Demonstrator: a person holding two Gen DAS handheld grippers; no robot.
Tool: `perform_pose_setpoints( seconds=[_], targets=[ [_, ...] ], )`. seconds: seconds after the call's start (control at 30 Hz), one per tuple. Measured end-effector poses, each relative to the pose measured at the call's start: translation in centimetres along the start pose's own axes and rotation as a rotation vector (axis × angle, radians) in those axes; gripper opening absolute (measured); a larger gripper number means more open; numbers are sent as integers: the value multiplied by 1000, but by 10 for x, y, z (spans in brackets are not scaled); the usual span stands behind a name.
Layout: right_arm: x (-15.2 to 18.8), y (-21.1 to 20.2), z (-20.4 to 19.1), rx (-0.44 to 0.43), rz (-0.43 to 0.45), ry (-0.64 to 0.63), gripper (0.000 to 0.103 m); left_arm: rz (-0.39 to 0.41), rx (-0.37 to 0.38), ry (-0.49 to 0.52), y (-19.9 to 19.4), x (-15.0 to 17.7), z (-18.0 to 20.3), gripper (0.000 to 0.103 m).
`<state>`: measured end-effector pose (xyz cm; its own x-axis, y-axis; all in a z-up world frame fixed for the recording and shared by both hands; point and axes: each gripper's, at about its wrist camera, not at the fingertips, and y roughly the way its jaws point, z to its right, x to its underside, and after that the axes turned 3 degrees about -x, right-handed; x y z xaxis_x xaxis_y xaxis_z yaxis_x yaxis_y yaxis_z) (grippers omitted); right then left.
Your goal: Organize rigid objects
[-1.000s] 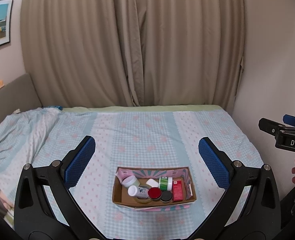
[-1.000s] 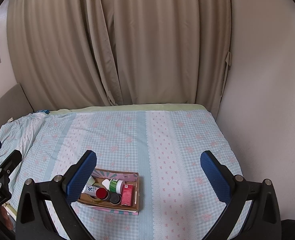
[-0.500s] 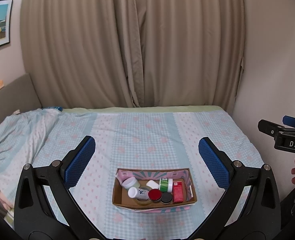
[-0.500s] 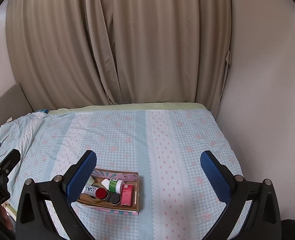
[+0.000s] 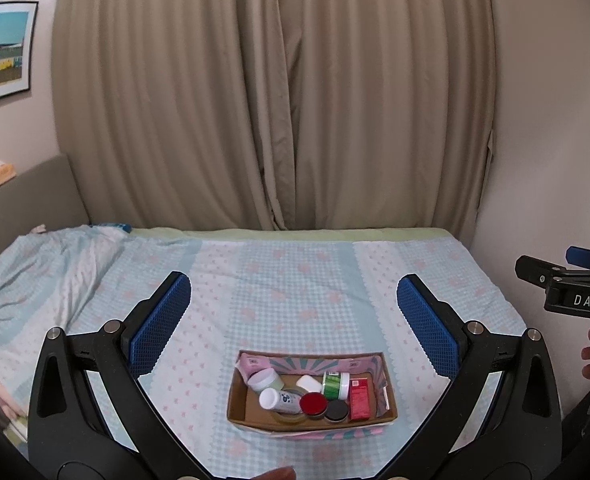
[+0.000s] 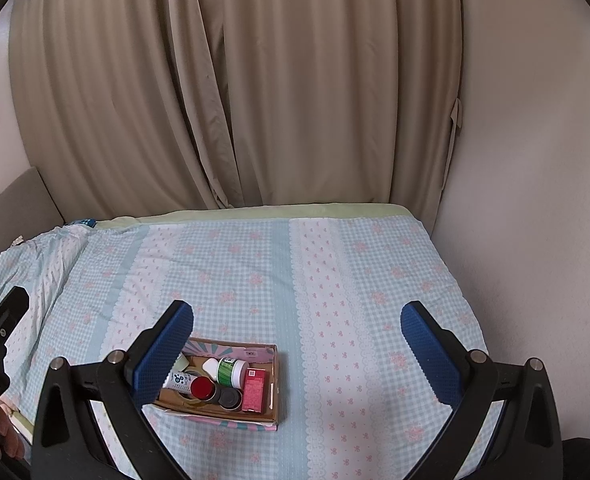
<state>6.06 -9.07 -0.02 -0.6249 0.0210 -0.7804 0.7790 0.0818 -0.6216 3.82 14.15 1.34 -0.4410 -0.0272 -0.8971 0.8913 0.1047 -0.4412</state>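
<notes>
A cardboard box (image 5: 237, 402) (image 6: 273, 394) sits on the bed near its front edge. It holds a red carton (image 5: 360, 398) (image 6: 254, 390), a green-labelled jar (image 5: 335, 384) (image 6: 231, 371), a red lid (image 5: 313, 403) (image 6: 203, 387), a black lid (image 5: 337, 410) (image 6: 229, 398), a white bottle (image 5: 277, 399) and a white jar (image 5: 266, 380). My left gripper (image 5: 295, 324) is open and empty, above and short of the box. My right gripper (image 6: 297, 344) is open and empty, with the box by its left finger.
The bed (image 5: 295, 276) has a light blue checked sheet. A rumpled duvet (image 5: 35, 272) lies at the left. Beige curtains (image 5: 275, 100) hang behind the bed. A wall (image 6: 535, 200) borders the bed's right side. The right gripper's body (image 5: 575, 296) shows in the left wrist view.
Both grippers have pulled back slightly from the box. Both stay open and empty.
</notes>
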Motion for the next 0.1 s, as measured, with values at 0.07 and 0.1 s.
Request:
perform_pose_setpoints(
  seconds=[0.07,0.1],
  targets=[
    [-1,0,0,1,1,0,103,4,0,-2,-1,1,-1,103],
    [-1,0,0,0,0,-1,103,3,1,-1,-2,2,0,103]
  ],
)
